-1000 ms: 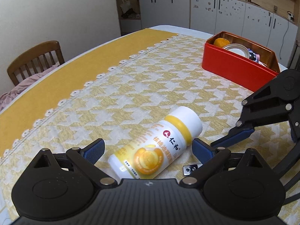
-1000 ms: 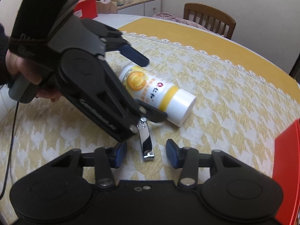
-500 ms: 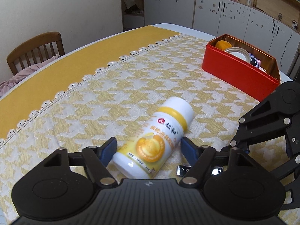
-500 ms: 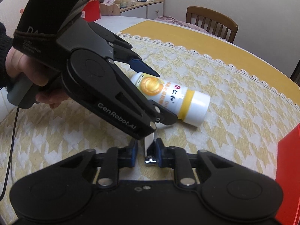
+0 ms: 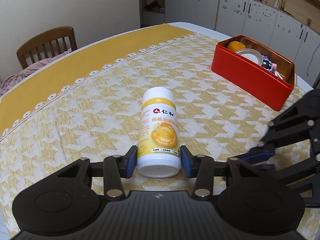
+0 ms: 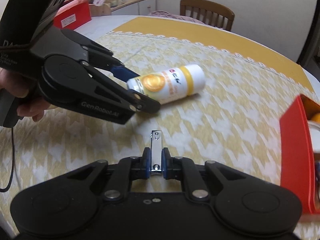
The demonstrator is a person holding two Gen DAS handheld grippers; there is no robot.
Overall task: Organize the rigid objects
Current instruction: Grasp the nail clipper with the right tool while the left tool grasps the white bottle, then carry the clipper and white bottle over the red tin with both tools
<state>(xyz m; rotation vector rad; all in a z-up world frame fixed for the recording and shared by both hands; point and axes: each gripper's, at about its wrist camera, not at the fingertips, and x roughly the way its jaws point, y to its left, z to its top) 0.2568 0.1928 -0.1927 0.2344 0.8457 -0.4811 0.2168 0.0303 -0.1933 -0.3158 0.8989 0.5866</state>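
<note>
Fingers (image 5: 131,161) pinch glossy cylindrical bottle (image 5: 159,132); right gripper (image 6: 156,165) clamps flat metal clipper (image 6: 156,150) (shiny).

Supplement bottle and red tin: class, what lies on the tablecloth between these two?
Nothing: in the left wrist view, only bare houndstooth tablecloth stretches between the supplement bottle and the red tin.

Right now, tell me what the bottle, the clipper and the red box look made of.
Bottle: likely plastic, smooth white with a glossy printed label.
Clipper: metal, bright mirror-like shine, rivets showing.
Red box: probably painted tin, thin walls and a reflective coppery inside.
</note>
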